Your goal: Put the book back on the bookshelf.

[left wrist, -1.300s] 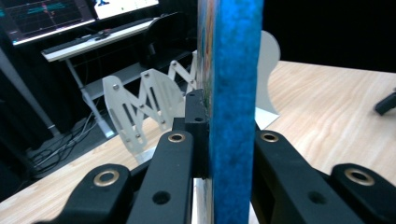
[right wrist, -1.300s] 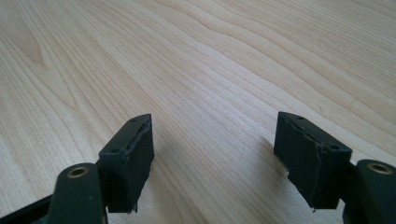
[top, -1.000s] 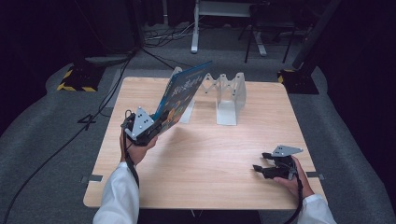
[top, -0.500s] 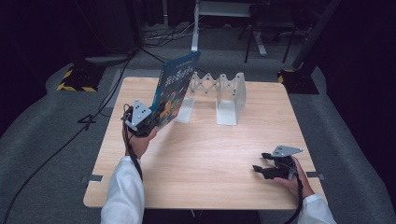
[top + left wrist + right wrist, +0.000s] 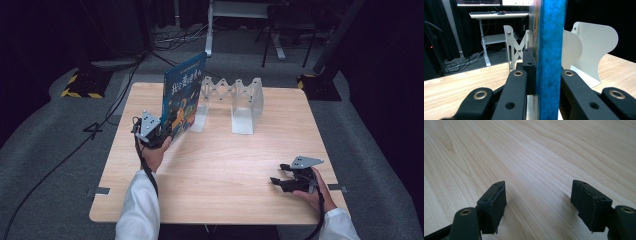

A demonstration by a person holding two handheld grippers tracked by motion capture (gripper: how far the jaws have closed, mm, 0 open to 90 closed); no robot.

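Tilted a second ago, the blue book [image 5: 182,97] is now standing nearly upright, clamped by the left gripper [image 5: 167,131] near the tabletop's far-left corner, apparently heading into the white rack [image 5: 235,102], needing alignment, while the right gripper [image 5: 280,181] is resting wide-jawed, empty.

Recording lab or studio, black curtains [image 5: 45,40], grey carpet, loose floor cables [image 5: 170,37], hazard-taped stand bases [image 5: 80,82], monitor desk [image 5: 499,15] beyond the table's far edge
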